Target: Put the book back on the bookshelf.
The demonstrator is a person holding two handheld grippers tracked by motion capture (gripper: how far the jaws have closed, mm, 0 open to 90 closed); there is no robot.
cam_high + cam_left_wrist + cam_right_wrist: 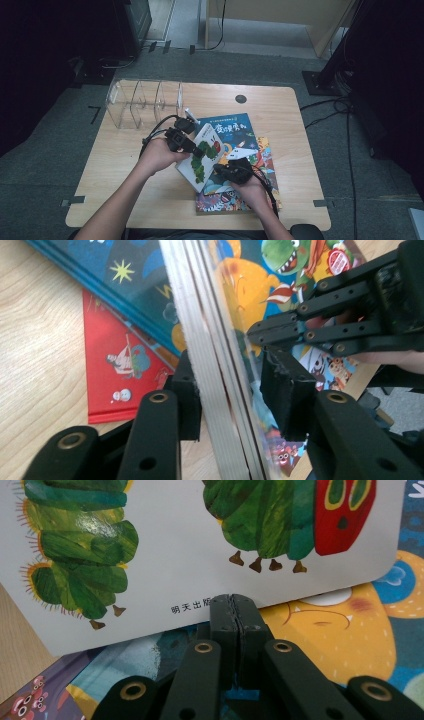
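Observation:
A white board book with a green caterpillar [200, 162] is held tilted up over a blue picture book [235, 127], which lies on a bigger colourful book [215, 202]. My left gripper [199, 149] is shut on the white book's upper edge. In the left gripper view its jaws clamp the thick page block [215, 390] from both sides. My right gripper [220, 169] is shut with nothing between its jaws. In the right gripper view its tips [234, 602] meet the lower edge of the caterpillar cover [175, 545]. The left gripper view shows that right gripper [255, 332] just beyond the book.
A clear plastic divider rack [145, 102] stands at the back left of the wooden table [115, 170]. A dark round grommet [241, 99] sits near the back edge. A red book cover [115, 365] pokes out under the blue one [125, 270]. Cables trail on the floor to the right.

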